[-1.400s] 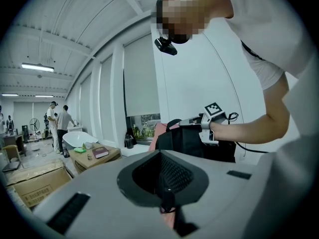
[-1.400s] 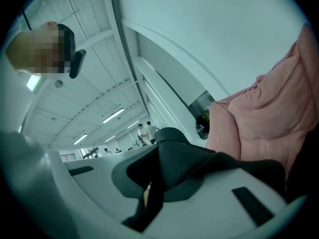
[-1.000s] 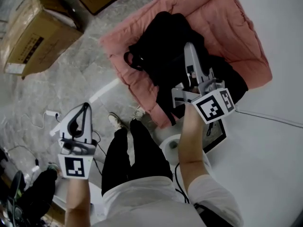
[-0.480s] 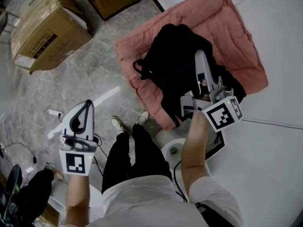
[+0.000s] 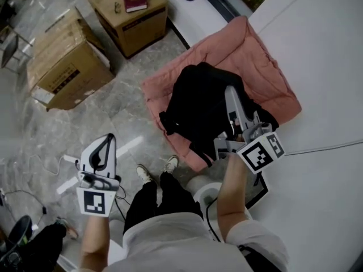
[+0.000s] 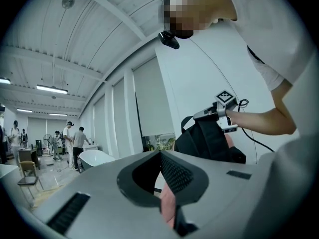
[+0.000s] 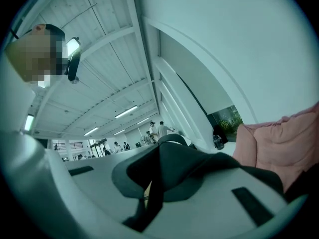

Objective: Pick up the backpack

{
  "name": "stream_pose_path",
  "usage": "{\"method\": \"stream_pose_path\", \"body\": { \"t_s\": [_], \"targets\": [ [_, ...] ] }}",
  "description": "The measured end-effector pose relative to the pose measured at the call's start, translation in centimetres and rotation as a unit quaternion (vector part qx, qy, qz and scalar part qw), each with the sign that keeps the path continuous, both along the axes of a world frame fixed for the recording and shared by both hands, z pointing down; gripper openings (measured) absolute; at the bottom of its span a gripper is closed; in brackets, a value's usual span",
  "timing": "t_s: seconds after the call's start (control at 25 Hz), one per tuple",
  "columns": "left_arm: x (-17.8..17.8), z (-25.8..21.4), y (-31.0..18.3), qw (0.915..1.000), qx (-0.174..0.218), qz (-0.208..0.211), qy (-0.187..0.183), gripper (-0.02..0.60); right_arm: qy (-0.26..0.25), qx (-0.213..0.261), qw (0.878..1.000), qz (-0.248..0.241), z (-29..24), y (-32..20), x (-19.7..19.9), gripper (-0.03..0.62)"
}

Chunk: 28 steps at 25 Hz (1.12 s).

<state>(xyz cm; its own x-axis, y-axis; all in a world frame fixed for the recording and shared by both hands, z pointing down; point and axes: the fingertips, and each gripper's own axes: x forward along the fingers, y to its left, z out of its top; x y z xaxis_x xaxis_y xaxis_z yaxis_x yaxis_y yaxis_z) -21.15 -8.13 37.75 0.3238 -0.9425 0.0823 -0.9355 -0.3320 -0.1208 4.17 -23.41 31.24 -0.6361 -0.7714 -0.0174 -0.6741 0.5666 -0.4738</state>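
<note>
The right gripper (image 5: pixel 231 96) is pinching the black backpack (image 5: pixel 195 103) by its strap (image 7: pixel 152 198), the bag hanging over the pink quilt (image 5: pixel 269 75) (the left gripper (image 5: pixel 106 140), jaws pressed together, is carrying nothing).

The backpack (image 5: pixel 198 101) is matt black cloth, the quilt (image 5: pixel 266 78) padded cloth
</note>
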Motion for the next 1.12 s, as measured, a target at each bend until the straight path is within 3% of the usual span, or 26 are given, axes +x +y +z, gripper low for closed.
{"method": "stream_pose_path", "body": {
  "t_s": [0.36, 0.92, 1.12],
  "targets": [
    [-2.5, -4.3, 2.8, 0.9994, 0.018, -0.027, 0.012, 0.015, 0.026, 0.026, 0.999, 0.004, -6.1, 3.5, 0.5, 0.031],
    [-4.9, -11.2, 4.7, 0.9964, 0.075, -0.036, 0.019, 0.015, 0.038, 0.080, 0.995, 0.050, -15.7, 8.6, 4.8, 0.031],
    [-7.0, -12.7, 5.2, 0.9932, 0.092, -0.053, 0.048, 0.015, 0.057, 0.091, 0.991, 0.075, -17.3, 9.6, 6.4, 0.030]
  ]
}}
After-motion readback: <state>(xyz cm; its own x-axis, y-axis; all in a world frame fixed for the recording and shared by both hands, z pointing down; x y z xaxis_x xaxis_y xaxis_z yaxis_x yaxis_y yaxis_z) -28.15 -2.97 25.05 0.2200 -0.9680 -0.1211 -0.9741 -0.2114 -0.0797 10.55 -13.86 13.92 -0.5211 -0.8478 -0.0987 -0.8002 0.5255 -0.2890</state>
